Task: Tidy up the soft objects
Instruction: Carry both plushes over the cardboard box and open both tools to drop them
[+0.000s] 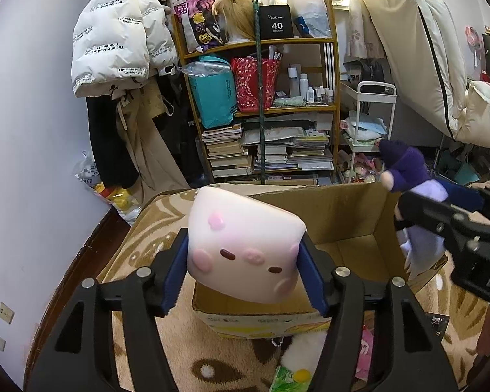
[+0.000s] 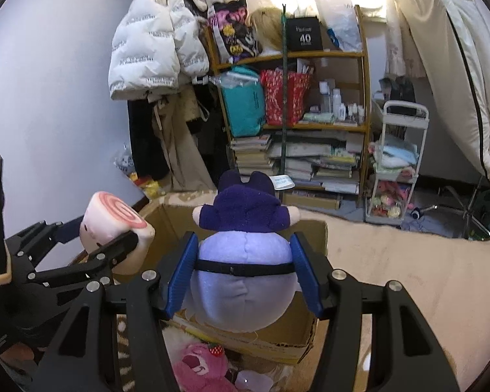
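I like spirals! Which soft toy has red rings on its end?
The white pig-faced plush in the left gripper. Its flat end shows a red spiral. The purple plush in the right gripper and the pink bear show none.

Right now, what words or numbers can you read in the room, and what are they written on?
"40": black box on the top shelf.
"The only leading fashion art": printed over and over on the white puffer jacket.
"DA": right gripper body; the rest is cut off.
Teal bag, book spines, white tag on the purple plush, cardboard box print: too small or blurred.
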### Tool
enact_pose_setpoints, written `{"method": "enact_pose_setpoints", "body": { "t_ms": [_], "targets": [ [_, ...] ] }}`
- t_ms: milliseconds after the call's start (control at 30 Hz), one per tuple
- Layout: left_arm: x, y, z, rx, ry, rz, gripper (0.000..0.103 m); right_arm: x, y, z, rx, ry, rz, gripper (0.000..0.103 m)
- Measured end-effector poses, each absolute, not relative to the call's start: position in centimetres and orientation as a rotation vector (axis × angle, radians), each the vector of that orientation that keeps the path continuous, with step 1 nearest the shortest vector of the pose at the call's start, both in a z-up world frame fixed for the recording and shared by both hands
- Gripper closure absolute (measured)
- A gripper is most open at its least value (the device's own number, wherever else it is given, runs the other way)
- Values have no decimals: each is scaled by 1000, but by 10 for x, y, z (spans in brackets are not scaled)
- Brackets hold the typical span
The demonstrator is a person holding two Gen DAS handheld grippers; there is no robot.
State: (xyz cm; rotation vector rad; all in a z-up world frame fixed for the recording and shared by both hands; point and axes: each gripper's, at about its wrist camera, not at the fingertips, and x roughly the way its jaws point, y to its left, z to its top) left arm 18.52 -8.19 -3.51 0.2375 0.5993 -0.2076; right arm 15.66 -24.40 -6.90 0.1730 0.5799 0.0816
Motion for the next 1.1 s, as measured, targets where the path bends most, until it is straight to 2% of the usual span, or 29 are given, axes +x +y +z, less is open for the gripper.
{"method": "enact_pose_setpoints", "body": {
  "t_ms": [533,600,667,800,1000,1100],
  "targets": [
    [190,-77,-48,237,676,-193,34,159,-248,-81,168,662,41,40],
    [189,-77,-47,239,675,-190,31,158,-248,-82,169,667,33,33],
    [187,-77,-44,248,658,-178,23,156,-248,-80,167,657,16,26],
    [181,-74,-37,250,633,-177,20,149,-247,-75,156,637,7,16],
    [173,-65,-35,260,653,-153,19,139,-246,-70,166,648,11,13],
    [165,-58,-32,273,653,-137,11,127,-245,-67,173,645,8,9]
  ]
}}
